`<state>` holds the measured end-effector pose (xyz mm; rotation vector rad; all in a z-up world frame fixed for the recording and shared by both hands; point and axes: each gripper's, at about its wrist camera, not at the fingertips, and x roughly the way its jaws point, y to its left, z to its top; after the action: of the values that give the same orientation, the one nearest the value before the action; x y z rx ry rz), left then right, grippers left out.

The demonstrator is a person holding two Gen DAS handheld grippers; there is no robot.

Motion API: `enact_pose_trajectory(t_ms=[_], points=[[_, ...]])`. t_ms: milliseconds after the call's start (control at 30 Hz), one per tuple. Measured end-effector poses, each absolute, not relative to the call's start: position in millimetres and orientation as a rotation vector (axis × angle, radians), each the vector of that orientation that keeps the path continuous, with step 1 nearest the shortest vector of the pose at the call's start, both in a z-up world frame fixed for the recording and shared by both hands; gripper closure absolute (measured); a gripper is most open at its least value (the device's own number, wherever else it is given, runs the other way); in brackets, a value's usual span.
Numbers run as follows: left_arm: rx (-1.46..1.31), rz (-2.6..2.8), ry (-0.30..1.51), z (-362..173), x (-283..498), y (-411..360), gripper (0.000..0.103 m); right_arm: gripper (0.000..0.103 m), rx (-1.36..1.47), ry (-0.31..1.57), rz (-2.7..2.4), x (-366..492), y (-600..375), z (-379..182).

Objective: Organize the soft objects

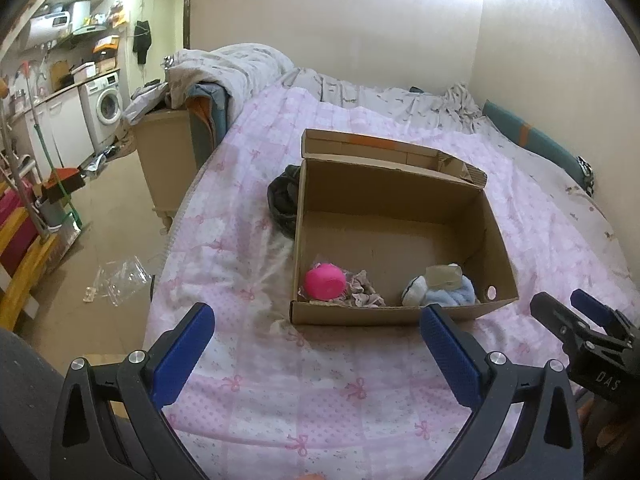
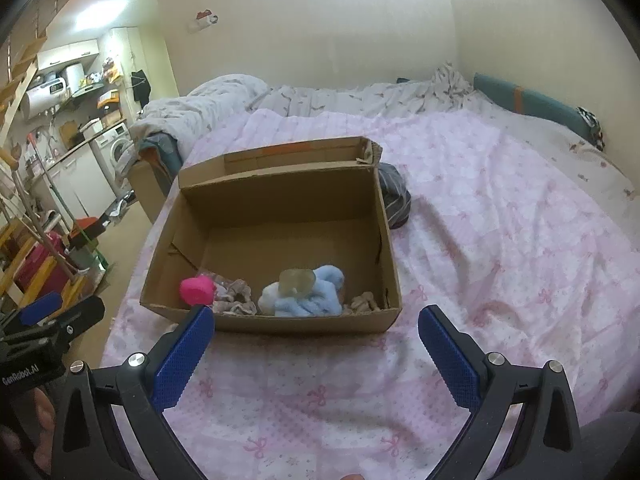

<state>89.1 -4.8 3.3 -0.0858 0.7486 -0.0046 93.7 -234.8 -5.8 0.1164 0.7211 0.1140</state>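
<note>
Left gripper (image 1: 316, 320): black frame with blue ribbed pads, jaws wide apart and holding nothing, hovering over the pink bow-print quilt (image 1: 280, 392) just short of the box's near wall.

Right gripper (image 2: 316, 320): the same build, jaws also wide apart and empty, likewise poised in front of the box; its tip shows at the right edge of the left wrist view.

Container: an open brown cardboard box (image 2: 276, 322) with its lid flap folded back, sitting on the quilt ahead of both grippers.

Near-left contents: a bright pink round soft ball (image 2: 195, 289) against the front wall, touching a crumpled mauve-grey cloth (image 2: 236, 300) beside it.

Near-middle contents: a fluffy pale blue and white plush bundle (image 2: 308, 294) with a translucent yellowish squishy lump (image 2: 297, 281) resting on top of it.

Near-right contents: a small beige scrunched fabric piece (image 2: 364, 301) in the front right corner, seen only from the right wrist.

Rear of box: bare cardboard floor, so there is room to spare.

Still outside: a dark grey striped bundled garment (image 2: 394, 200) lying on the quilt, touching the box's far outer wall.

Progress: most soft items seem already gathered in the box; judging by this, the dark garment looks like the one piece left to bring in.

Beyond: a rumpled grey-white printed duvet (image 2: 320, 94) heaped at the far end of the bed.
</note>
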Motion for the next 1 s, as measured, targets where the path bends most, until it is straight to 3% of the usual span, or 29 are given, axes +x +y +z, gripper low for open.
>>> enact_pose_trajectory(t_ms=[1000], points=[[-0.090,-0.010,0.748,6.3,86.7,-6.5,0.000,0.000,0.114,0.713,0.110,94.4,-237.0,-2.5]])
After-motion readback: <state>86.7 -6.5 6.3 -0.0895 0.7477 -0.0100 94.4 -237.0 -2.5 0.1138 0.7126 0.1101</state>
